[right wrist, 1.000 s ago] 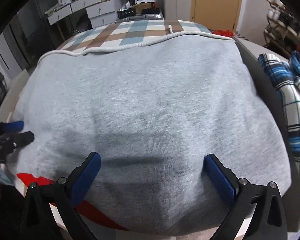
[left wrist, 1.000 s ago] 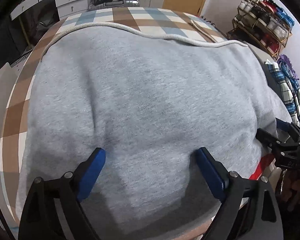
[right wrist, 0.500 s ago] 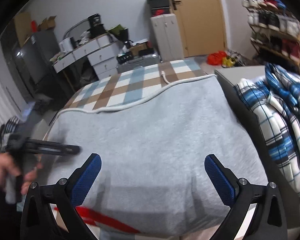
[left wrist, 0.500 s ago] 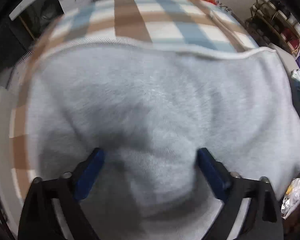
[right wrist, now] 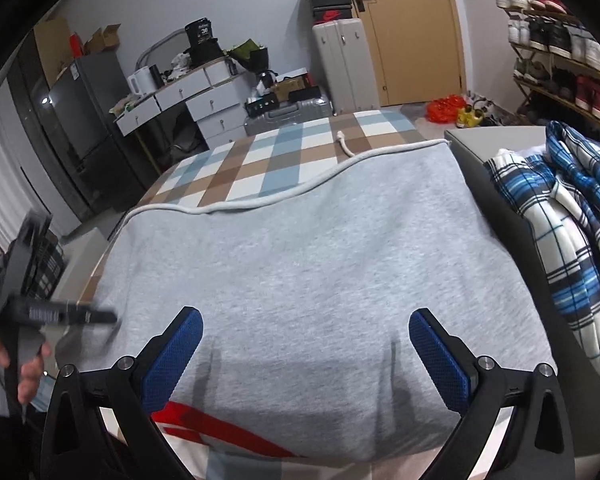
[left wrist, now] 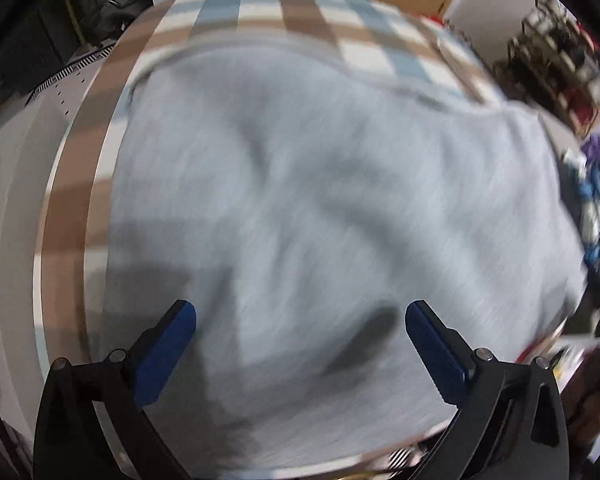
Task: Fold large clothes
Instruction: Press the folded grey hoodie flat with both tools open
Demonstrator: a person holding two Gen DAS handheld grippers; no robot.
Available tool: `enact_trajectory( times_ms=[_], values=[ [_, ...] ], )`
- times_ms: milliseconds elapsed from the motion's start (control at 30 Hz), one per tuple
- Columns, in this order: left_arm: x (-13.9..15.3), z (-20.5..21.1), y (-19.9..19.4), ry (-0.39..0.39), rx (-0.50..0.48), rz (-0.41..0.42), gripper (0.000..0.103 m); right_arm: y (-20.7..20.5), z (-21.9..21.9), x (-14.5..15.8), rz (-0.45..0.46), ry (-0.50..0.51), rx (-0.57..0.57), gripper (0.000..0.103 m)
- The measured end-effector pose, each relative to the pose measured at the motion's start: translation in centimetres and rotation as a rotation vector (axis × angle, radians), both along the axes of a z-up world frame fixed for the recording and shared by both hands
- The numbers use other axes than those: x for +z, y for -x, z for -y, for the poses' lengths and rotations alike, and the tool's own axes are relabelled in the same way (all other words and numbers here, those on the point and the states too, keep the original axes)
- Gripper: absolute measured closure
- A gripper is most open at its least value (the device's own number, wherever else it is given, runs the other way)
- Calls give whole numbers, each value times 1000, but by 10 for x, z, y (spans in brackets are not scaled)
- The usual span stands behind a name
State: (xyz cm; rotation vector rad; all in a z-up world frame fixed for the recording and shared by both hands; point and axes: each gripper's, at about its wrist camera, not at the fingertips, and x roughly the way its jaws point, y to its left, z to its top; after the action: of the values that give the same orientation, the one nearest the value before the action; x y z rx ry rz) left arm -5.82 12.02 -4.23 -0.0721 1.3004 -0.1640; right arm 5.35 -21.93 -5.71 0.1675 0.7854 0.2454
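Observation:
A large grey sweatshirt (right wrist: pixel 300 264) lies folded flat on the checked bed cover (right wrist: pixel 268 160), a white drawstring (right wrist: pixel 284 196) along its far edge. The same grey sweatshirt (left wrist: pixel 320 200) fills the blurred left wrist view. My left gripper (left wrist: pixel 300 316) hangs open above the cloth, blue pads wide apart, nothing between them. My right gripper (right wrist: pixel 306 320) is open too, raised over the near edge of the sweatshirt, holding nothing. A red stripe (right wrist: pixel 220 424) shows under the near hem. In the right wrist view the left gripper (right wrist: pixel 60 312) is at the left, held by a hand (right wrist: pixel 28 376).
Blue and white checked clothes (right wrist: pixel 560 232) are piled on a grey surface at the right. A shoe rack (right wrist: pixel 560 64) stands by the right wall. White drawers (right wrist: pixel 196 100), a suitcase (right wrist: pixel 288 114) and a door (right wrist: pixel 412 32) are beyond the bed.
Both grippers have lifted off the grey sweatshirt. The right one has risen and tilted up, showing the room. The left one has swung sideways over the cloth, its view blurred.

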Motion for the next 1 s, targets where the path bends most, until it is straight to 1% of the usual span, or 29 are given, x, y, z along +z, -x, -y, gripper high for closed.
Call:
enact_trajectory(
  times_ms=[33,67,100,133,167,267,333,400,433,467,500,533,567,600,633,667,700,733,767,833,867,900,933,1000],
  values=[
    [-10,-4,1,-18,4,-6,1,0,-2,-1,-2,8,5,0],
    [-15,-7,4,-8,2,17,1,-1,-3,-1,-4,13,8,0],
    [-17,-7,10,-12,-10,61,1,-2,-5,-3,-8,21,12,0],
    [-18,-5,14,-31,-28,89,1,-3,-7,-3,-11,25,18,0],
    [-18,-5,16,-30,-16,99,1,-3,-8,-4,-12,29,22,0],
    [-16,-4,22,-48,1,92,1,-4,-9,-8,-20,57,14,0],
    [-9,-7,31,-60,33,78,1,-5,-4,-10,-33,49,-1,0],
    [-3,-11,41,-54,35,110,1,-6,3,-11,-39,25,-19,0],
    [-5,-12,48,-85,23,133,1,-6,5,-11,-41,16,-26,0],
    [-13,-12,45,-121,11,120,1,-7,9,-11,-46,3,-35,0],
    [-26,-14,46,-134,-6,80,1,-7,10,-11,-52,-3,-41,0],
    [-30,-17,49,-117,-2,87,1,-8,10,-12,-61,-11,-43,0],
    [-26,-21,50,-116,9,100,1,-9,10,-13,-70,-16,-40,0],
    [-25,-24,48,-108,23,64,1,-9,8,-14,-76,-17,-38,0],
    [-19,-26,46,-75,41,47,1,-8,7,-14,-77,-16,-37,0],
    [-10,-26,46,-32,58,67,2,-8,5,-14,-76,-11,-37,0],
    [5,-24,46,18,71,109,2,-7,4,-13,-72,-7,-37,0],
    [21,-18,43,63,57,146,2,-6,4,-11,-64,-13,-36,0],
    [32,-10,39,86,31,166,2,-6,4,-9,-59,-20,-37,0],
    [52,18,23,70,-26,208,2,-6,6,-6,-46,-37,-44,0],
    [56,23,19,62,-44,216,1,-6,8,-5,-44,-41,-45,0],
    [55,38,8,47,-62,209,1,-6,9,-5,-44,-41,-46,0],
    [50,43,3,34,-69,191,1,-5,11,-6,-46,-41,-49,0],
    [21,50,-11,42,-59,98,2,-5,15,-8,-55,-41,-55,0]
  ],
)
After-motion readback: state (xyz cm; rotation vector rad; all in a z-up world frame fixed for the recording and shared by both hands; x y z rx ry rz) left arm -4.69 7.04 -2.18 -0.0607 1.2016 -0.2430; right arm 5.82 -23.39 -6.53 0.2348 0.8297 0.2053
